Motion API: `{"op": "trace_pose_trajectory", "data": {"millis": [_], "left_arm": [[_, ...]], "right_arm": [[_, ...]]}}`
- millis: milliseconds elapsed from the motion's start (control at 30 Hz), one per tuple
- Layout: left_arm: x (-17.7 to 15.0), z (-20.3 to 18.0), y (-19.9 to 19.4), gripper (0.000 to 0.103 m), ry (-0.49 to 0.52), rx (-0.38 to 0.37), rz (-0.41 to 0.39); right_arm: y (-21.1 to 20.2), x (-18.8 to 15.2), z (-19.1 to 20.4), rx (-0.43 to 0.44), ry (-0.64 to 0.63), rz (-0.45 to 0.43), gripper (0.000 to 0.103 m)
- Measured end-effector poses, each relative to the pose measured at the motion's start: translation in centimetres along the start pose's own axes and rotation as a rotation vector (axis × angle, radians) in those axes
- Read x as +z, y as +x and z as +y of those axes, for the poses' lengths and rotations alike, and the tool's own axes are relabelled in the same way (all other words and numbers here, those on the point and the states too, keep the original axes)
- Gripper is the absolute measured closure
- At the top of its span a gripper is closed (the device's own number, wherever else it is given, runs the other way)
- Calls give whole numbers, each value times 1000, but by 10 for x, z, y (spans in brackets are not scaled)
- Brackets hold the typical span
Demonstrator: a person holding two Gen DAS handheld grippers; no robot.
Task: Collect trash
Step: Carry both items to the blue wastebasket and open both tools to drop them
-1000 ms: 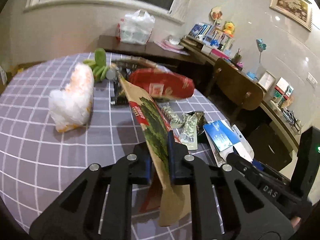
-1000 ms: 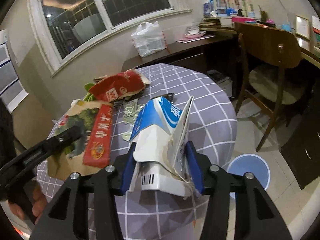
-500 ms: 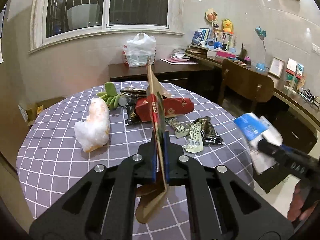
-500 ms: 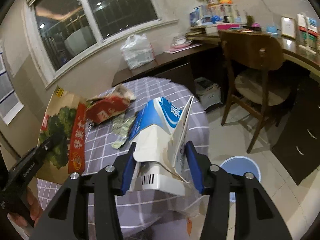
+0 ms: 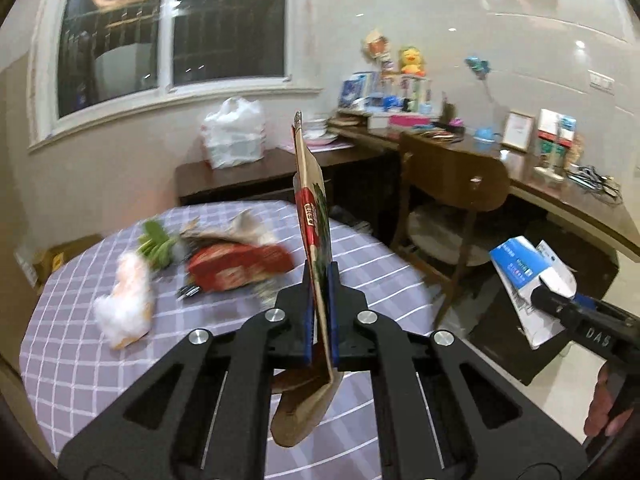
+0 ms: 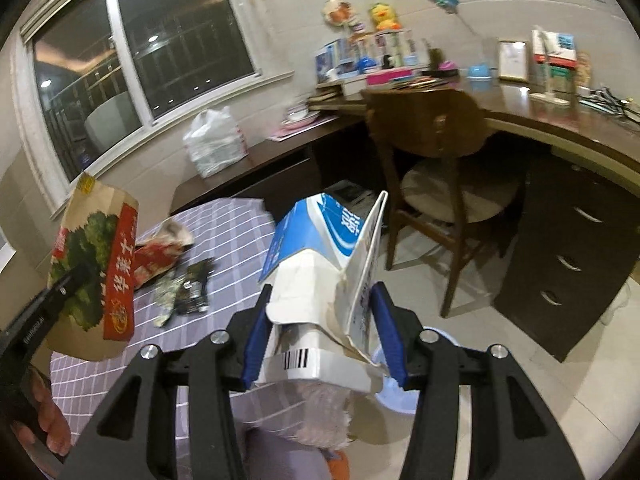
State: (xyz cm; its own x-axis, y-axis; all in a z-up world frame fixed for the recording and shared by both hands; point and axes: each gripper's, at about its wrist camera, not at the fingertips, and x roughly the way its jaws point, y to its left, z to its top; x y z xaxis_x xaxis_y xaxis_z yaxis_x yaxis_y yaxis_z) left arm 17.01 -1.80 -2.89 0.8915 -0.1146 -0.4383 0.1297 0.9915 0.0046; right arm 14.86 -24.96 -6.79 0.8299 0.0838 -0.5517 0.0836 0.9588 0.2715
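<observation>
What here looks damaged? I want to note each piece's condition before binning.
The blue-and-white carton in the right gripper is torn open and crushed, its side panel flapping loose. The brown paper bag in the left gripper is flattened and creased.

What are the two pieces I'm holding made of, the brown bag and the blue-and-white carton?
Brown bag: looks like matte kraft paper with printed panels; it stands stiff and creased in the left tool. Blue-and-white carton: probably coated paperboard, faintly glossy, torn edges showing fibrous white board, in the right tool.
</observation>
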Motion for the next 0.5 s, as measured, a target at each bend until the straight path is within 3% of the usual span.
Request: {"op": "trace_pose_trajectory", "data": {"millis": [200, 500], "left_arm": [[15, -58, 16, 97, 62, -102, -23], [4, -145, 62, 97, 172, -237, 67]], "right_arm": [[-8, 9, -46, -78, 36, -23, 54], [3, 6, -109, -168, 104, 0, 54]]}}
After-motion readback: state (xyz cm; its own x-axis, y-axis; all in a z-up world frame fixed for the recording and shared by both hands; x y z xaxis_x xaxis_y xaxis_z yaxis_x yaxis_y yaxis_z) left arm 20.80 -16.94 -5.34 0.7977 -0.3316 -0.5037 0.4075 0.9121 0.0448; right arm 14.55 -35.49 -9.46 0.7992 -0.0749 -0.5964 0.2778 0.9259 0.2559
